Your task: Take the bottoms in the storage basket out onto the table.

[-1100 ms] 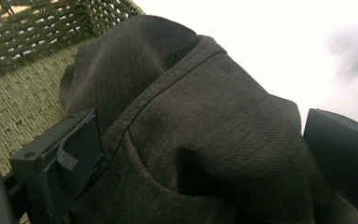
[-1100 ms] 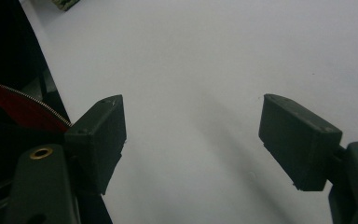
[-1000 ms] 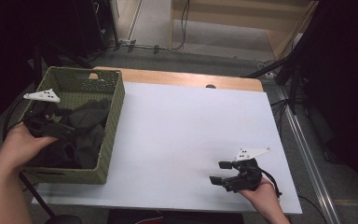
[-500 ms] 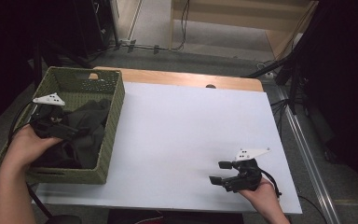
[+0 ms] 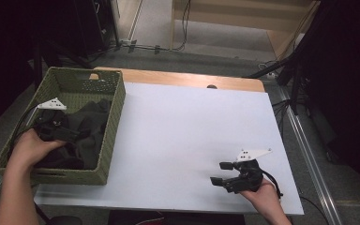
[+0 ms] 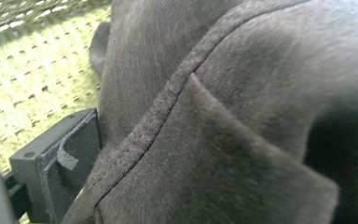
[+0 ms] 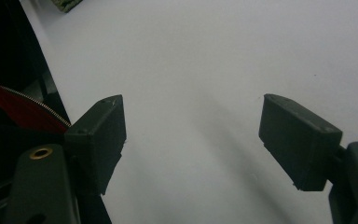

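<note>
So my left gripper [image 5: 68, 133] is down inside the green basket [image 5: 110, 136] at the left edge of the table [image 5: 178, 126], nose buried in the dark cloth [image 5: 91, 124] bunched up in there. In the left gripper view one black jaw sits right against a stitched seam of the cloth [image 6: 223, 116] and the fabric covers the other one — so I honestly can't tell if the jaws are pinched on it or just pushed into the folds. Looks to me like I'm going for that seam because a hem gives something firm to grab.

My right gripper [image 5: 225, 173] rests low at the near right of the table, jaws wide apart [image 7: 193, 140] with nothing between them, just bare white top. I'd guess it's parked there to catch the cloth once it comes out.

Room-wise — the basket walls are tall and close around my left hand [image 5: 30, 150], so the only clean way out is straight up, then right over the rim. The whole middle of the table is open.
</note>
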